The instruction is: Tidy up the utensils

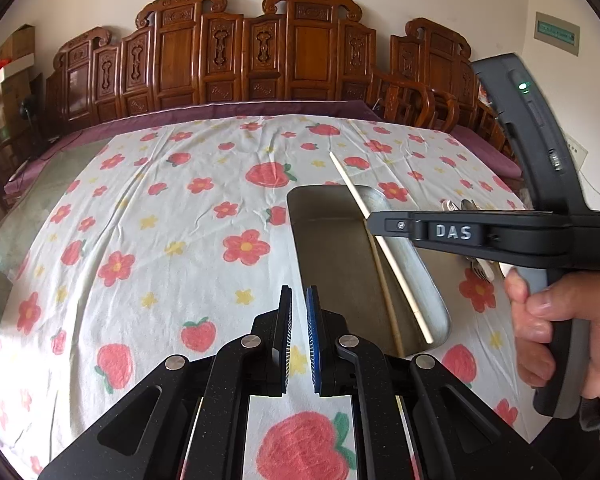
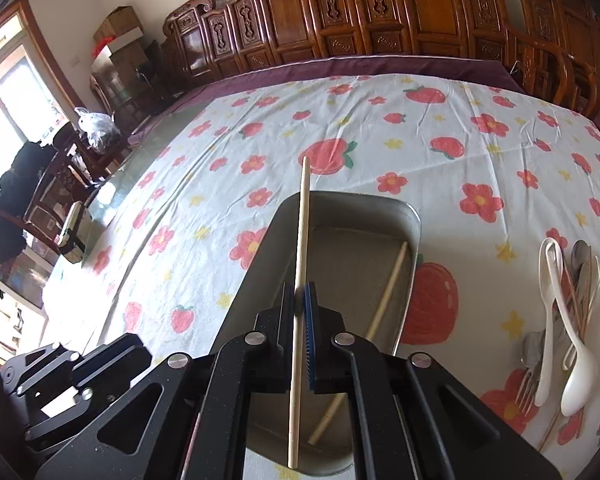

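Right gripper (image 2: 300,300) clamps chopstick (image 2: 302,240) over metal tray (image 2: 414,216); left gripper (image 1: 299,320) nearly closed, empty; risk: thin stick pivots, lands across rim

A pale wooden chopstick (image 2: 300,264) stands nearly upright at the frame's centre, above a grey rectangular metal tray (image 2: 414,240). A second matching chopstick (image 2: 388,292) lies diagonally inside the tray. White plastic spoons, metal spoons and forks (image 2: 560,312) lie piled at lower right.
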